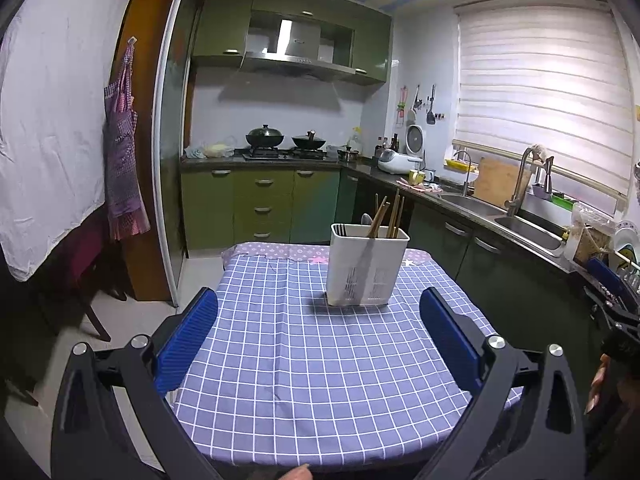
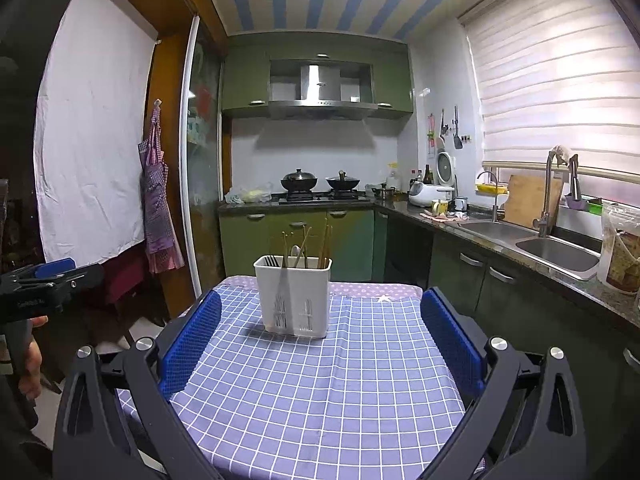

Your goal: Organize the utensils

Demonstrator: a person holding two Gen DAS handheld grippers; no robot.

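Both grippers wide open, empty; utensils already in the caddy.
We see the white slotted plastic utensil caddy (image 1: 367, 268) at the far end of the purple checked tablecloth (image 1: 304, 360), holding wooden chopsticks (image 1: 390, 212), a spoon and black-handled cutlery. Left gripper (image 1: 318, 320) and right gripper (image 2: 320, 324) hover near. We judge the caddy light and tippy, the sticks thin and slippery: pinch mid-shaft.

A home kitchen: green cabinets (image 1: 224, 32), range hood (image 1: 294, 50), woks on the stove (image 1: 284, 154), steel sink (image 1: 524, 226)

Utensil holder (image 1: 366, 270) stands on table (image 1: 312, 380), chopsticks (image 1: 390, 214) inside.
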